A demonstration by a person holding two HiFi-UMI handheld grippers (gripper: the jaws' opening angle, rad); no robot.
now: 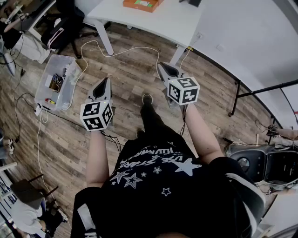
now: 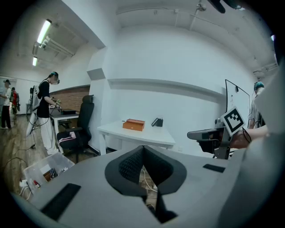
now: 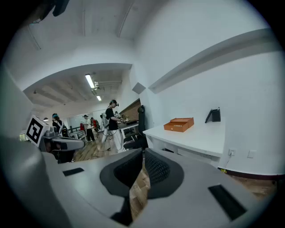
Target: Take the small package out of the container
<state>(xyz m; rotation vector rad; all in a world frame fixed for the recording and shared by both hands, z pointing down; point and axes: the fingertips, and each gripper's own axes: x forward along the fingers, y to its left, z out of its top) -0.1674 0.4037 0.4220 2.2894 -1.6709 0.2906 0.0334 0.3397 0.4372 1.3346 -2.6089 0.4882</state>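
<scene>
Well back from the orange box (image 1: 142, 4) on the worktop (image 1: 177, 18), your left gripper (image 1: 106, 81) and right gripper (image 1: 162, 66) hover empty, jaws together; approach first.

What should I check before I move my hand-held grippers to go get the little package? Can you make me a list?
1. Left hand-held gripper empty: ok, jaws together with nothing between them.
2. Right hand-held gripper empty: ok, the same.
3. Jaws open, ready to grab: not ok, both are shut.
4. Orange box, maybe the container, within reach: not ok, it sits on the white table across the floor ahead.
5. Small package in sight: cannot tell, no view shows inside the box.
</scene>
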